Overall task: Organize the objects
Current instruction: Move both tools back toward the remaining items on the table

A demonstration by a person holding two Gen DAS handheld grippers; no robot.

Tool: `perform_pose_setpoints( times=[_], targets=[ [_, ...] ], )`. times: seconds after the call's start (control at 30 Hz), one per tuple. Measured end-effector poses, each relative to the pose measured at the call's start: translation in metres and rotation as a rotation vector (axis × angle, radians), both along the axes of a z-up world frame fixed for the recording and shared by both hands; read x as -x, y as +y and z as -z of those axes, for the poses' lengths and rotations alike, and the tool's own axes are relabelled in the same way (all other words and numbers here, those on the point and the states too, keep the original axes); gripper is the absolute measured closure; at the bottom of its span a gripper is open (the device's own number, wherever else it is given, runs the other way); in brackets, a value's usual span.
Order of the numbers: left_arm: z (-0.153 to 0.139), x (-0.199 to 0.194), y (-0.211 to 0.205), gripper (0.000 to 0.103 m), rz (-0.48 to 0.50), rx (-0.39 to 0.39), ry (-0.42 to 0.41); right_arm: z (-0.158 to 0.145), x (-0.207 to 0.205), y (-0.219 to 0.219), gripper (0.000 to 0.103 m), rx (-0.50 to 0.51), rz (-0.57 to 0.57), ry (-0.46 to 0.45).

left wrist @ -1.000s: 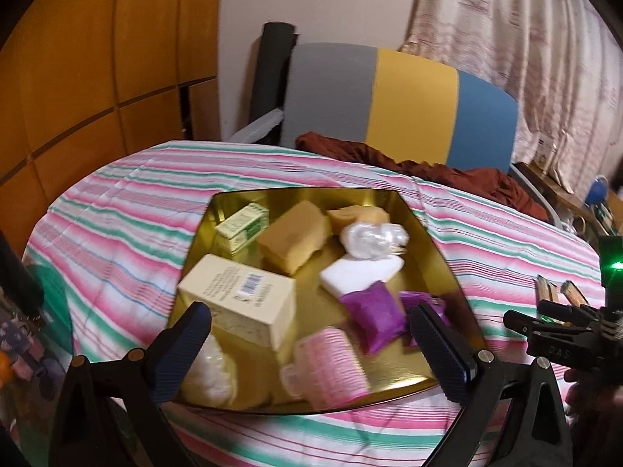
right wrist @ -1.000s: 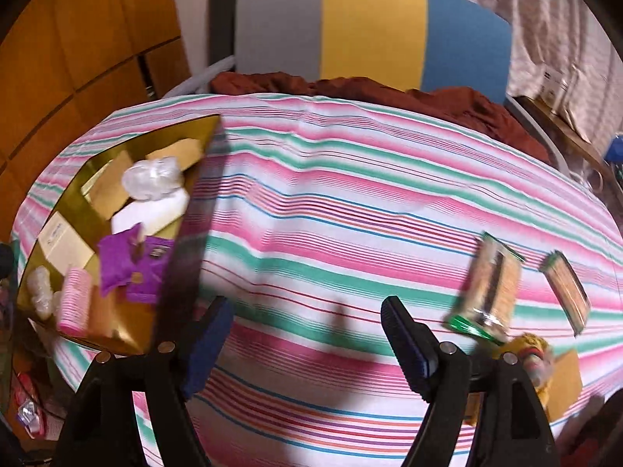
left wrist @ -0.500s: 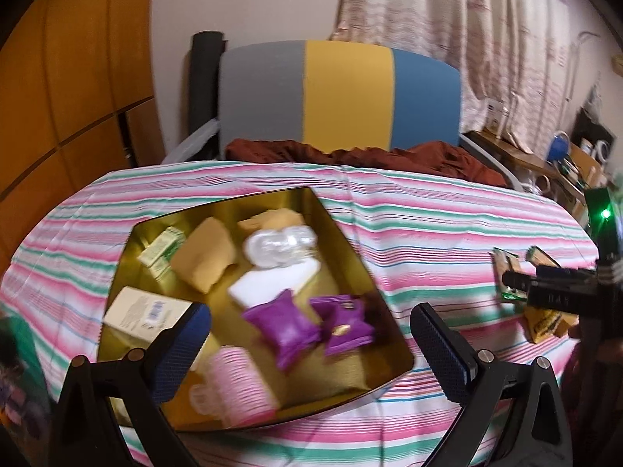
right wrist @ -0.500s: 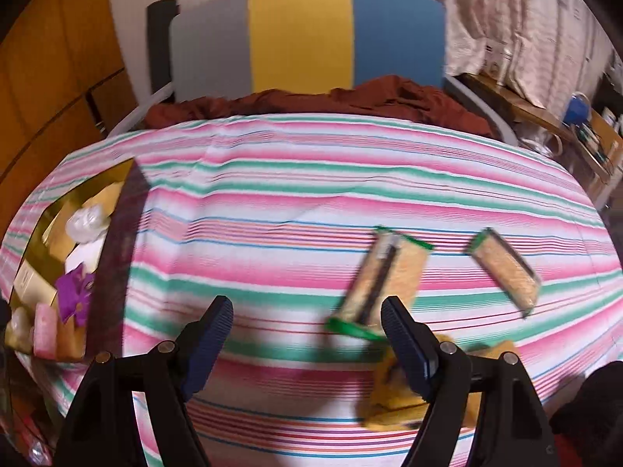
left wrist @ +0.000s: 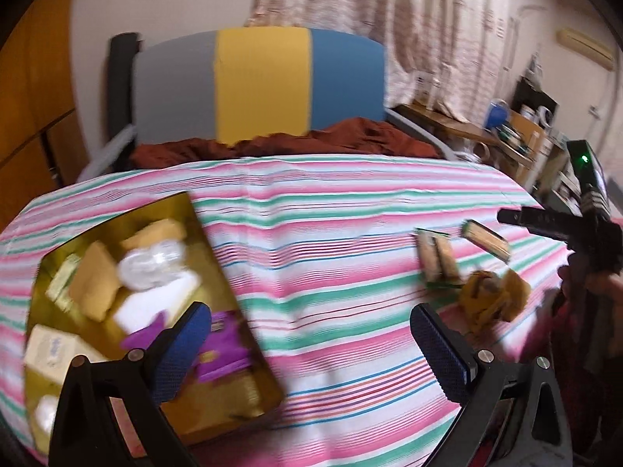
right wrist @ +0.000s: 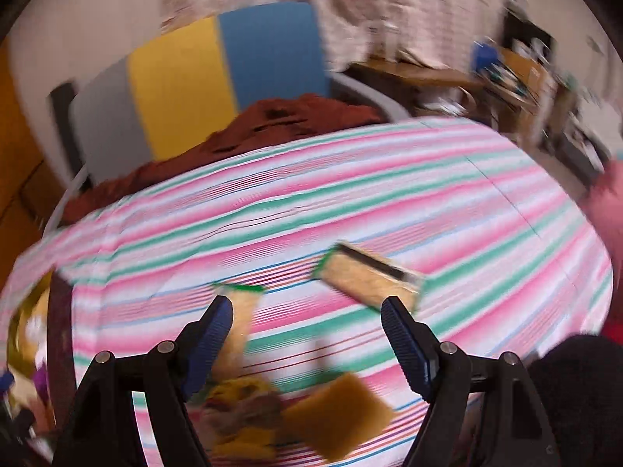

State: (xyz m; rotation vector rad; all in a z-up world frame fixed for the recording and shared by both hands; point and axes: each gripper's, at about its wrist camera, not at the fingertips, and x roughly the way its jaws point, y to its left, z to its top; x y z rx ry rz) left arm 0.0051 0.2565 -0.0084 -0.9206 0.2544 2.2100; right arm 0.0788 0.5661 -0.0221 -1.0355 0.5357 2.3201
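Observation:
A gold tray lies at the left of the striped table, with sponges, a white block, purple packets and a cream box in it. My left gripper is open and empty, over the table right of the tray. Two green-edged snack packs, a yellow packet and an orange sponge lie on the cloth. My right gripper is open and empty just above them. It also shows in the left wrist view.
A grey, yellow and blue chair back with brown cloth stands behind the table. A cluttered wooden desk is at the far right. Curtains hang behind. The striped tablecloth covers the round table.
Both grippers have swung right. The left one moved off the tray toward the table's middle. The right one moved over the snack packs and sponge. Both stayed open.

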Motion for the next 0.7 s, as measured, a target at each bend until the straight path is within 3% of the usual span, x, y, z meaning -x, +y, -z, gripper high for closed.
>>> perform_pose_setpoints(
  times=[0.13, 0.23, 0.33, 0.53, 0.7],
  targets=[
    [0.003, -0.008, 0.035, 0.0, 0.098, -0.009, -0.013, 0.011, -0.021, 0.032, 0.019, 0.137, 0.141, 0.057],
    [0.007, -0.014, 0.064, 0.001, 0.178, -0.018, -0.043, 0.016, -0.026, 0.041, 0.019, 0.186, 0.173, 0.071],
    [0.014, -0.021, 0.091, 0.002, 0.239, -0.019, -0.081, 0.018, -0.027, 0.043, 0.019, 0.212, 0.172, 0.077],
    [0.036, -0.037, 0.136, 0.018, 0.354, 0.028, -0.134, 0.018, -0.029, 0.043, 0.019, 0.235, 0.178, 0.086],
    [0.047, -0.047, 0.163, 0.021, 0.402, 0.024, -0.187, 0.022, -0.029, 0.046, 0.019, 0.251, 0.19, 0.076]
  ],
)
